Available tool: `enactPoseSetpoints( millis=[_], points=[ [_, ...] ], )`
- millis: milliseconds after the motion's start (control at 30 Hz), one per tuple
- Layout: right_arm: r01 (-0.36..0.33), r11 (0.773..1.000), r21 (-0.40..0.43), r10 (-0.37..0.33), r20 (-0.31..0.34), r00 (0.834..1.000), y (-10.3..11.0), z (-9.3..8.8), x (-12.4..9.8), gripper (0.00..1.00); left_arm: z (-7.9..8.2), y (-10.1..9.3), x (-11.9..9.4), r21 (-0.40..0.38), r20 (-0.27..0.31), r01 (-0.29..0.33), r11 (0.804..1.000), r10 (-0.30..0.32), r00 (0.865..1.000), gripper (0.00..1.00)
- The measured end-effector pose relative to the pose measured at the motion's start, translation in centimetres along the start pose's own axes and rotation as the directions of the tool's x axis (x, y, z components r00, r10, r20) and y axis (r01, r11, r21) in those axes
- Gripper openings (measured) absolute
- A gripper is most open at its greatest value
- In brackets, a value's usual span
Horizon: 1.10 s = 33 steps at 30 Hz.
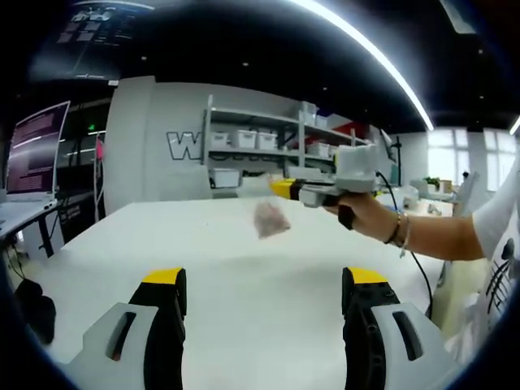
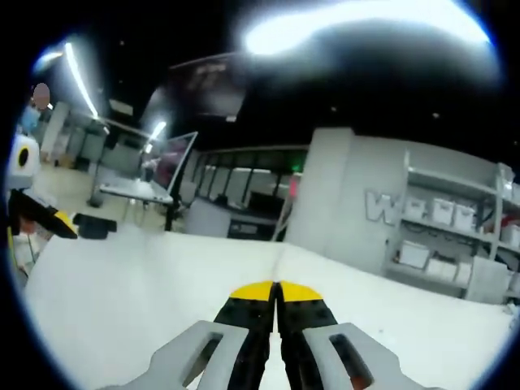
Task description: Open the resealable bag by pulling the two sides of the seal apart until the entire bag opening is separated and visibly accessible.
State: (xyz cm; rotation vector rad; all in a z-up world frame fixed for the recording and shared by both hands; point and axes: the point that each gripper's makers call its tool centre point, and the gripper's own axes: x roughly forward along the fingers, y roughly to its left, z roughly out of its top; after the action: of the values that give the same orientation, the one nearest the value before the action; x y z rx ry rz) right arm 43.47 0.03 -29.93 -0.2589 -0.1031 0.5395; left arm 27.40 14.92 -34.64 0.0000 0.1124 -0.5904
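Left gripper: fingers spread wide and empty, low over the near part of the white desk.
Bag: a small clear pouch with brownish contents, hanging in the air above the middle of the desk, just below the tip of the right gripper, which a hand holds out from the right. It is blurred, so the seal cannot be made out.
Handling: it looks light, thin and limp, likely slippery film; it would swing and crumple rather than resist.
Where to grip: probably the free lip of the top edge, opposite the held side, pinched close to the seal.
Right gripper: fingers pressed together, apparently nipping the bag's top; the film itself is not discernible between them.
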Motion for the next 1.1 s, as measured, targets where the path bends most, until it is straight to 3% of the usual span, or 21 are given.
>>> enactPoseSetpoints(
  millis=[1100],
  points=[
    [-0.01, 0.997, 0.079, 0.006, 0.051, 0.999, 1.2, 0.0, -4.0, 0.0, -1.2, -0.6, 1.0, -0.006, -0.027, 0.02, 1.0, -0.02, 0.999, 0.77]
  ],
)
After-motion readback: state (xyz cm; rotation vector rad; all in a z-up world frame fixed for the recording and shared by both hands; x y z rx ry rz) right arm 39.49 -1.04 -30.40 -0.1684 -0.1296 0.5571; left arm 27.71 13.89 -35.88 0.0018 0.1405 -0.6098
